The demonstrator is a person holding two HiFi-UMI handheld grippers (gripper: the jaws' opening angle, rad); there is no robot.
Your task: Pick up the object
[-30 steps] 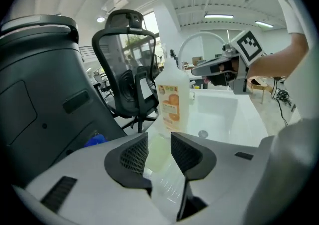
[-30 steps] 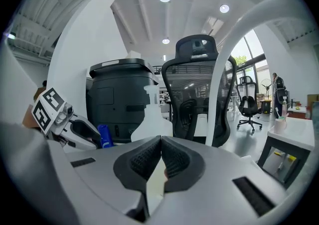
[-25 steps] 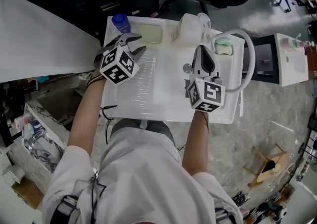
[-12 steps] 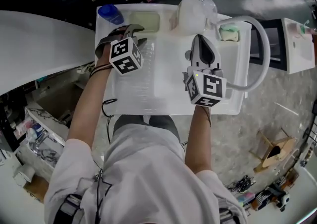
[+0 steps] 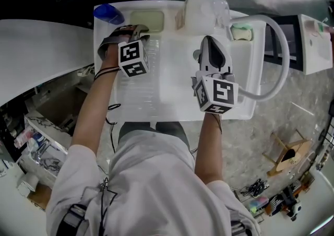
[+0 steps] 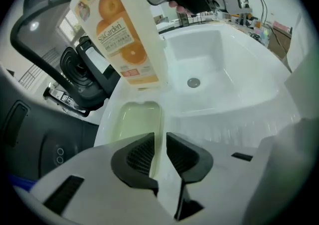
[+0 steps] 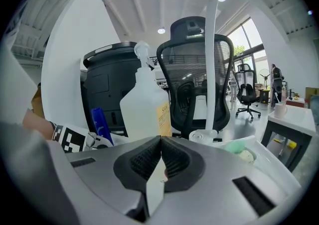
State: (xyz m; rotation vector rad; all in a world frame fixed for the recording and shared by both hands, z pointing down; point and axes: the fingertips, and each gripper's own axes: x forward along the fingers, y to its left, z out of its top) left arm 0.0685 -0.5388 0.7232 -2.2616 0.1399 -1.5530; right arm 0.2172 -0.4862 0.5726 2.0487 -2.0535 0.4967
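A pale yellow pad [image 5: 146, 21] lies in a recess at the far left corner of the white sink unit [image 5: 245, 109]. My left gripper [image 5: 138, 33] hovers just in front of the yellow pad [image 6: 133, 128]. The left gripper's [image 6: 160, 142] jaws are closing, a narrow gap still shows, and nothing is between them. My right gripper [image 5: 211, 40] hangs over the basin, shut and empty, its pads touching in the right gripper view [image 7: 161, 144]. It points at a translucent jug [image 7: 144, 114] with an orange label.
The jug [image 5: 201, 10] stands at the sink's back edge, close to the pad's recess [image 6: 119, 30]. A blue bottle [image 5: 108, 14] sits at the far left corner. A green sponge [image 5: 241, 32] and a white hose [image 5: 279, 52] are at the right. The basin drain [image 6: 194, 83] lies ahead.
My left gripper has moved forward to the yellow pad and its jaws have narrowed. The right gripper has stayed over the basin, shut.
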